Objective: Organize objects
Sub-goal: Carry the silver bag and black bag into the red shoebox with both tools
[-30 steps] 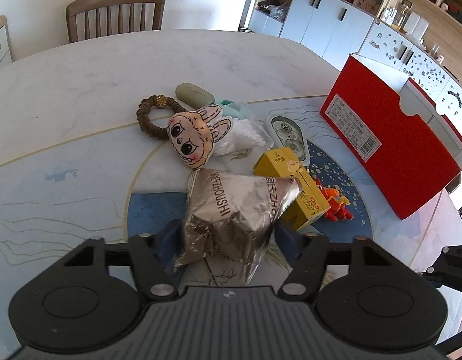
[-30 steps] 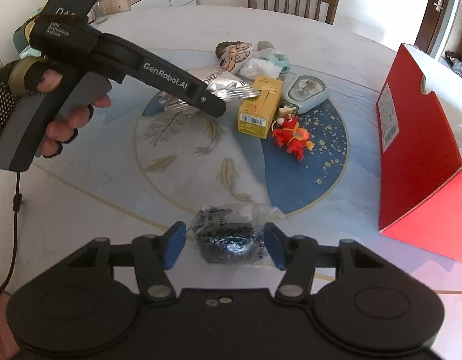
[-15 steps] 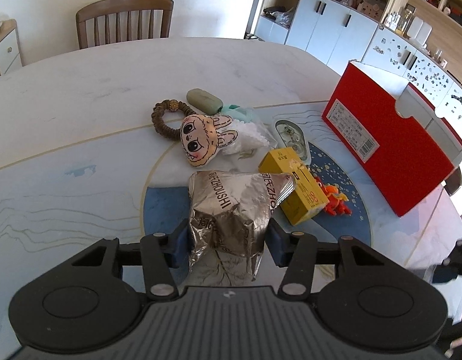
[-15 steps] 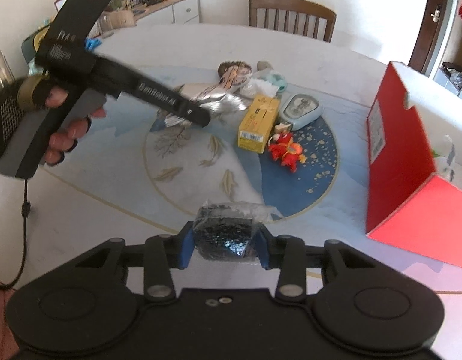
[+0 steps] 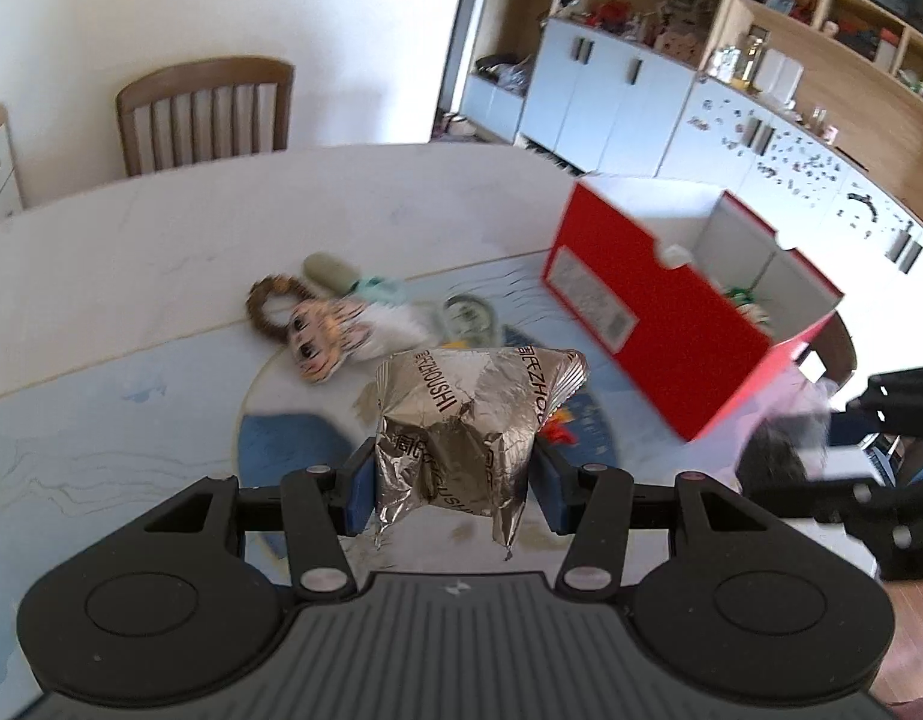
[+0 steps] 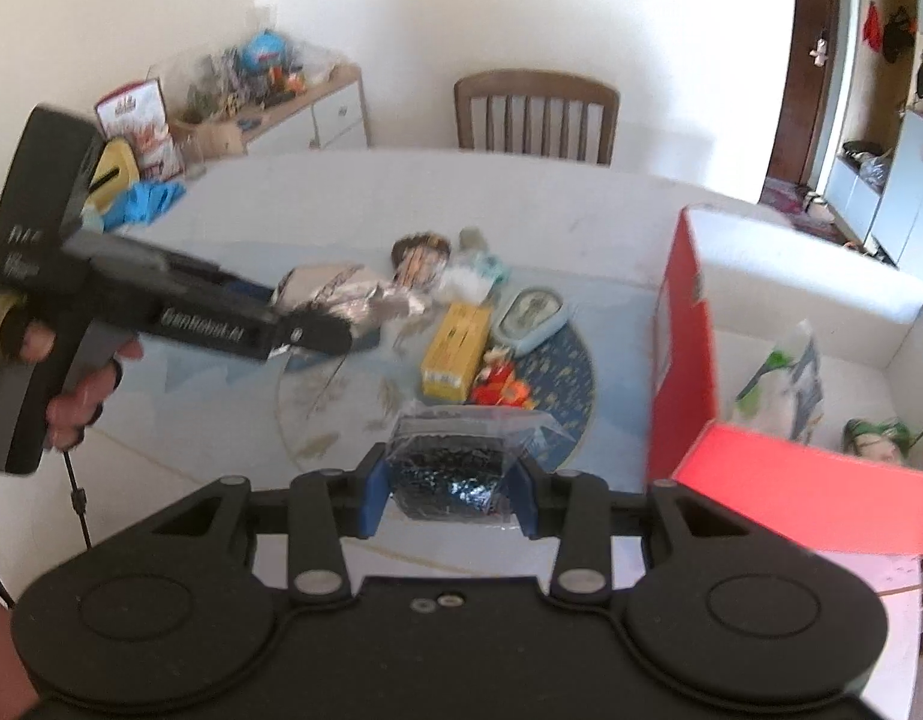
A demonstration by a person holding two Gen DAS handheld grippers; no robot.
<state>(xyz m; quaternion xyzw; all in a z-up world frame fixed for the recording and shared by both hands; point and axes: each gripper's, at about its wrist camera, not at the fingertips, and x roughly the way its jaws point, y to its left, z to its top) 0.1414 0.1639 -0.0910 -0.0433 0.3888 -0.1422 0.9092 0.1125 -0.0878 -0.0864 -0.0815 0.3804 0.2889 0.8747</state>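
Above worktop, right tongs clenched on clear plastic bag of black beads; left tongs clenched on crinkled silver foil packet. Open red cardboard box lies right of both; right tongs nearer.

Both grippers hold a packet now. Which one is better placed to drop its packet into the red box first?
Probably the right gripper. Its dark packet is beside the red box, whose open inside shows just to its right. The left gripper holds the silver bag farther from the box.
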